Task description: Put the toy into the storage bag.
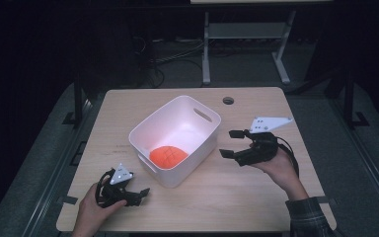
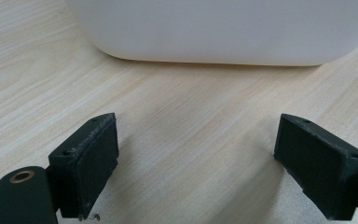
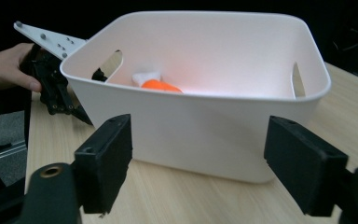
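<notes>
Looking down, we see the white bin (image 1: 205,129) with an orange object (image 1: 168,156) inside; the left gripper (image 1: 139,195) and the right gripper (image 1: 231,143) both gape wide, empty, beside it on the table (image 1: 256,197).

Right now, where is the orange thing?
In the high view, the orange thing lies inside the white bin, at its near end, in the middle of the table, between the two hand-held grippers.
</notes>
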Demonstrator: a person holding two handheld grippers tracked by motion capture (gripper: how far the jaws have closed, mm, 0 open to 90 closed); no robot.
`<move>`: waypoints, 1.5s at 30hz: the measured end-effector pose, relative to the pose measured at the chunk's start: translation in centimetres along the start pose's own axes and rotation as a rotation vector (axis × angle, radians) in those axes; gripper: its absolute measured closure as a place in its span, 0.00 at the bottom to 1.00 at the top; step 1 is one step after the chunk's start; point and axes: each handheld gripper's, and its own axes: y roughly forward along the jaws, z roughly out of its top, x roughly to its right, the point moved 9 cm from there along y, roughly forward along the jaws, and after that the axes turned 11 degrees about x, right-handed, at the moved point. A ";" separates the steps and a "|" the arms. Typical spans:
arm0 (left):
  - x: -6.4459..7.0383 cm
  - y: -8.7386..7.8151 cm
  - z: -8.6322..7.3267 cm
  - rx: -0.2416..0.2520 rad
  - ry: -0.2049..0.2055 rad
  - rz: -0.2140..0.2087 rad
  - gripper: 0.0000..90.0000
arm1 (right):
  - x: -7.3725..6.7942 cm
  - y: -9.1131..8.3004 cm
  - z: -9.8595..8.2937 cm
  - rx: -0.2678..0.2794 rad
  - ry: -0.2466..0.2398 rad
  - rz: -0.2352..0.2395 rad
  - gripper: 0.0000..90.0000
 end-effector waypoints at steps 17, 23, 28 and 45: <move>0.0 0.0 0.0 -0.001 0.005 -0.001 0.14 | 1.9 -3.7 -6.3 -0.022 0.075 -0.181 0.12; 0.0 0.0 0.0 -0.001 0.006 -0.001 0.14 | 2.4 -4.7 -9.0 -0.084 0.096 -0.244 0.04; 0.0 0.0 0.0 -0.001 0.006 -0.001 0.14 | 2.2 -5.4 -11.6 -0.137 0.125 -0.274 0.03; 0.0 0.0 0.0 -0.001 0.006 -0.001 0.14 | 2.3 -8.1 -16.9 -0.237 0.126 -0.361 0.02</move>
